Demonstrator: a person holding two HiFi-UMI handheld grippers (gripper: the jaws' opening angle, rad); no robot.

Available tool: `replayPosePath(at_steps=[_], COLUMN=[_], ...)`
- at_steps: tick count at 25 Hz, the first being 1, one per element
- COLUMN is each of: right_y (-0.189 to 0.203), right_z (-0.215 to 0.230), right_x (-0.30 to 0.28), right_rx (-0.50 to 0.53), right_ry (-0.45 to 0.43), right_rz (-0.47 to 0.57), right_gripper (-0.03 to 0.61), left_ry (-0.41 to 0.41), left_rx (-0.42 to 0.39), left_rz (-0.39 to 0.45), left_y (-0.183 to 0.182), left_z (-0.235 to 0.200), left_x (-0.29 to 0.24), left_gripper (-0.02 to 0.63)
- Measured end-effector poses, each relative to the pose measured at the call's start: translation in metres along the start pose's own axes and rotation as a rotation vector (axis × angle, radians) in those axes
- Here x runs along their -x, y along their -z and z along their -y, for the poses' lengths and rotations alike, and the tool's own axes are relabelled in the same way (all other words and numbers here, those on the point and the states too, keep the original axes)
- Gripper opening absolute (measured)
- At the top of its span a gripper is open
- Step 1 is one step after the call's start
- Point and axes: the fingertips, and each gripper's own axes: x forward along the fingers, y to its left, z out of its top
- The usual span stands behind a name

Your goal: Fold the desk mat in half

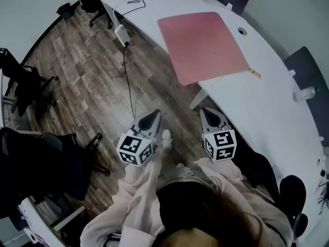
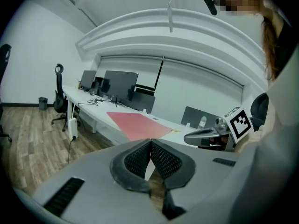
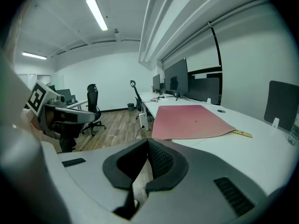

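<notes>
The pink desk mat (image 1: pixel 203 46) lies flat and unfolded on the curved white desk (image 1: pixel 272 112), with one corner hanging slightly over the desk's near edge. It shows ahead in the left gripper view (image 2: pixel 138 124) and in the right gripper view (image 3: pixel 189 120). Both grippers are held close to the person's body over the wooden floor, well short of the mat. My left gripper (image 1: pixel 151 117) has its jaws shut on nothing (image 2: pixel 150 141). My right gripper (image 1: pixel 208 112) is likewise shut and empty (image 3: pixel 147 141).
A yellow strip (image 1: pixel 254 73) lies by the mat's near right corner, and a clear bottle (image 1: pixel 304 93) stands further right. A white box with a cable (image 1: pixel 122 35) hangs at the desk's edge. Black office chairs (image 1: pixel 25 84) stand on the left. Monitors (image 2: pixel 120 84) line the desk's far end.
</notes>
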Motion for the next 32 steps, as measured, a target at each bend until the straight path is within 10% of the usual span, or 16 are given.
replayPosePath(at_steps=[14,32], right_y=[-0.034,0.011], right_z=[0.033,0.034], right_x=[-0.098,-0.168], right_rx=[0.115,0.791], right_ry=[0.084,0.043], right_rz=[-0.062,-0.286], right_gripper=[0.028,0.235], left_ry=[0.099,0.132], left_rx=[-0.002,0.047], left_rz=[-0.020,-0.084], left_y=[-0.039,0.003], left_z=[-0.078,-0.103], left_x=[-0.076,-0.110], left_gripper=[0.027,0.026])
